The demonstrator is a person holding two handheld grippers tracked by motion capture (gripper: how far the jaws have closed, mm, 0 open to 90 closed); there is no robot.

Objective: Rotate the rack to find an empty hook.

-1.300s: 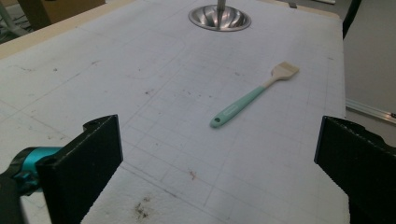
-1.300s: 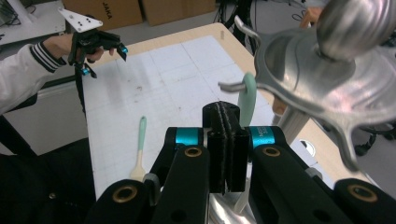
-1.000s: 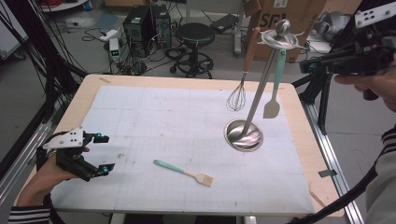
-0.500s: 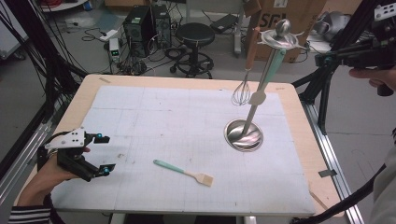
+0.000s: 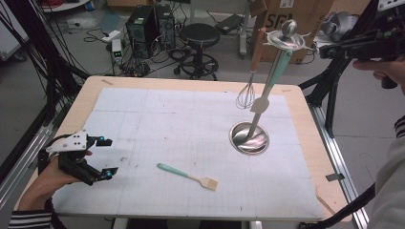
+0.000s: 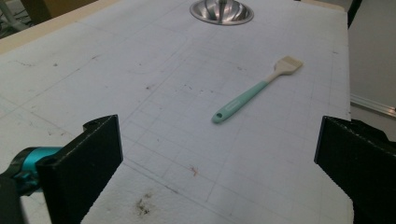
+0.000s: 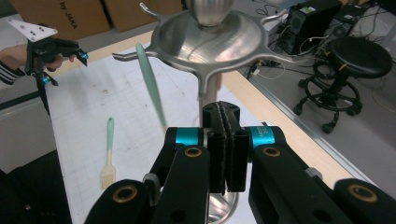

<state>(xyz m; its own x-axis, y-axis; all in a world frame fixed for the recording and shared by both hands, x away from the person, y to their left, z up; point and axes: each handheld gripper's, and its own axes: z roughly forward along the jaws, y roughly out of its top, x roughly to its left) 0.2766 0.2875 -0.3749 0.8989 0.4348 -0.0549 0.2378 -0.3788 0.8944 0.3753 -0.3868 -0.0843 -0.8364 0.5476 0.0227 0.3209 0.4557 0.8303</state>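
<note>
A person sits at a pale gridded worktop with a gripper in each hand. A pastry brush with a mint-green handle and cream bristles lies flat near the front middle of the worktop, touching nothing else. Its long axis runs slantwise, with the handle end toward the person's left and the bristles toward the right and slightly nearer the front edge. The left gripper rests low at the front left corner with its fingers spread wide and empty. In the left gripper view the brush lies ahead and a little to the right of the gap, handle end closest, so this hand is clearly the nearer one. The right gripper is raised well off the worktop at the far right, beside the top of a metal utensil stand that carries a whisk and a green-handled spatula. In the right gripper view its fingers are pressed together on nothing. A reach for the brush would probably fall to the left hand, moving forward and rightward toward the handle.
</note>
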